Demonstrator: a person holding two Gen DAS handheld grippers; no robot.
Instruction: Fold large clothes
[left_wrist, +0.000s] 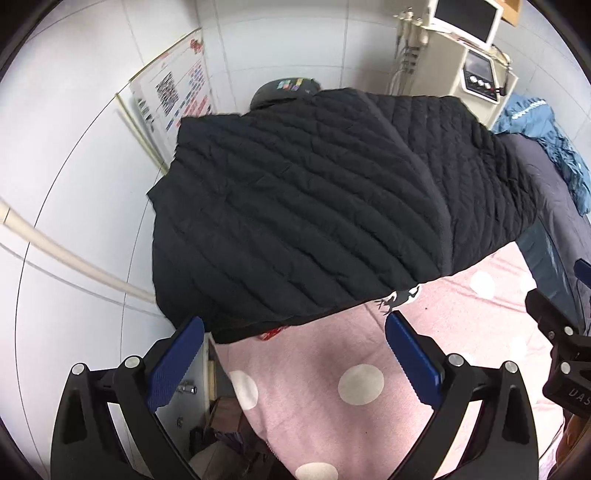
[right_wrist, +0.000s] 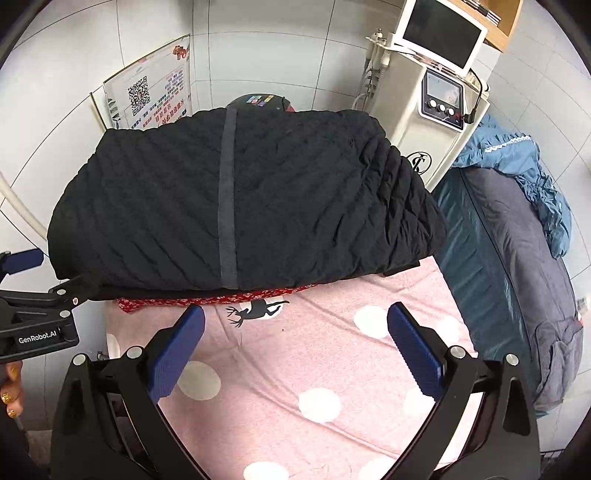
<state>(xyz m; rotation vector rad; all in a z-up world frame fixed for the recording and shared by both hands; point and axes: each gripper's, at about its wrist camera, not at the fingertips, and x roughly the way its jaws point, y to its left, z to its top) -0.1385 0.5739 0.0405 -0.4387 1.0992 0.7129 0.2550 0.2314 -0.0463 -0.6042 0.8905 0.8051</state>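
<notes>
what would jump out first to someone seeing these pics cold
The big black quilted jacket dominates, lying folded across the far end of the pink polka-dot blanket, with a grey strip running down it. Next come the two open grippers with blue pads, left gripper and right gripper, both poised just short of the jacket's near edge. Behind it on the right stands a cream machine with a screen.

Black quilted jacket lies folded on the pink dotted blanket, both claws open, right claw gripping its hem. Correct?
Not quite. The right claw grips nothing: the right wrist view shows it open over the pink dotted blanket, short of the black quilted jacket. The left claw is open too.
</notes>
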